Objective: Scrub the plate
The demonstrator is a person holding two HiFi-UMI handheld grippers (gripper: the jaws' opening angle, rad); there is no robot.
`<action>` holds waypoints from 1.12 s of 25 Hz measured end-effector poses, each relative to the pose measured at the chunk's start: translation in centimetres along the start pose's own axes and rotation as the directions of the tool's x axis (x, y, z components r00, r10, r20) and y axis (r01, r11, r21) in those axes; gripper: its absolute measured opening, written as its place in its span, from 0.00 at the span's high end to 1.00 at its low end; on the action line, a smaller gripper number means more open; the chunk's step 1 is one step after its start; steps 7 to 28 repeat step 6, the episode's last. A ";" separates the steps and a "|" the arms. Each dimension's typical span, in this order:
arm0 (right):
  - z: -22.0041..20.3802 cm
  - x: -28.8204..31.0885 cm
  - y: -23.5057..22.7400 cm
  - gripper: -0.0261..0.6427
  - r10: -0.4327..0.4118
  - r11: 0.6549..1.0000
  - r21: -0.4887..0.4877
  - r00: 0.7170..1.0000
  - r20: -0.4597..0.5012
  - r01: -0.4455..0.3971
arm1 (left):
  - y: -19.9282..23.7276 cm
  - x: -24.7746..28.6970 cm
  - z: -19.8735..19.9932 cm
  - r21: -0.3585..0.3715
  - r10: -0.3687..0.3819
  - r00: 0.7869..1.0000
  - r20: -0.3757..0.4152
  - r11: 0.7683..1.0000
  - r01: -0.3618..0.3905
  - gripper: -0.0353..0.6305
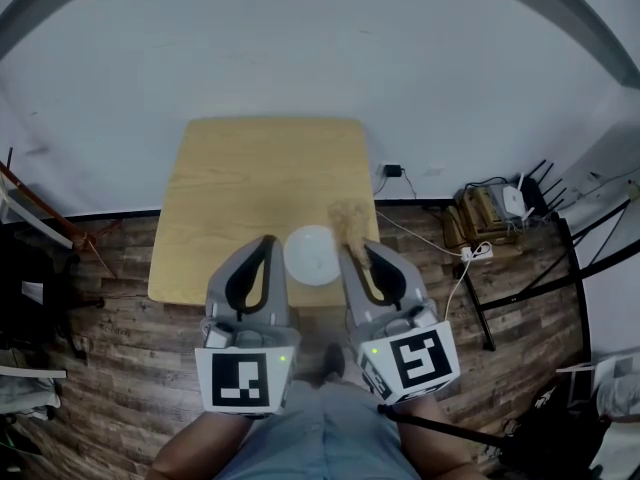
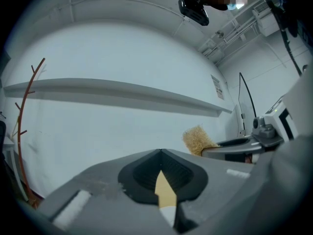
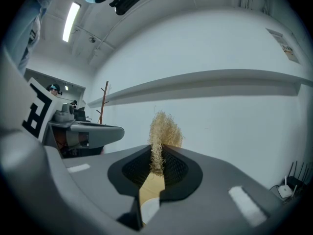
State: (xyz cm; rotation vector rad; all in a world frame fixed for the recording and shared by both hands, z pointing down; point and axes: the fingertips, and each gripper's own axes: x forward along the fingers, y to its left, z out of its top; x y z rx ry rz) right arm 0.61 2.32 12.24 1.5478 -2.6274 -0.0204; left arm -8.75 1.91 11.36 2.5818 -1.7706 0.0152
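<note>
A white plate (image 1: 312,255) lies near the front edge of the wooden table (image 1: 240,183), between my two grippers. My left gripper (image 1: 268,242) is shut and holds nothing; in the left gripper view its jaws meet at the tip (image 2: 160,152). My right gripper (image 1: 345,246) is shut on a tan fibrous scrubber (image 1: 350,222), which sticks out past the jaw tips (image 3: 157,148). The scrubber (image 3: 164,131) shows as a frizzy tuft in the right gripper view and off to the right in the left gripper view (image 2: 197,139). Both grippers point level, above the plate's sides.
The table stands on a wood-plank floor against a white wall. A power strip and cables (image 1: 470,253) lie on the floor to the right, beside a black metal frame (image 1: 560,258). A coat stand (image 3: 103,94) stands at the far left.
</note>
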 end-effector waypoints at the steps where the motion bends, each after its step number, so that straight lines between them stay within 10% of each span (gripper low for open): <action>1: 0.0 0.1 0.0 0.90 0.002 1.000 -0.001 1.000 0.000 -0.002 | 0.0 0.1 0.0 0.001 -0.001 1.000 -0.001 1.000 0.001 0.92; 28: -0.2 0.2 -0.4 0.90 0.017 1.000 -0.001 1.000 -0.002 -0.017 | -0.7 0.7 -0.3 0.002 -0.006 1.000 -0.008 1.000 0.006 0.92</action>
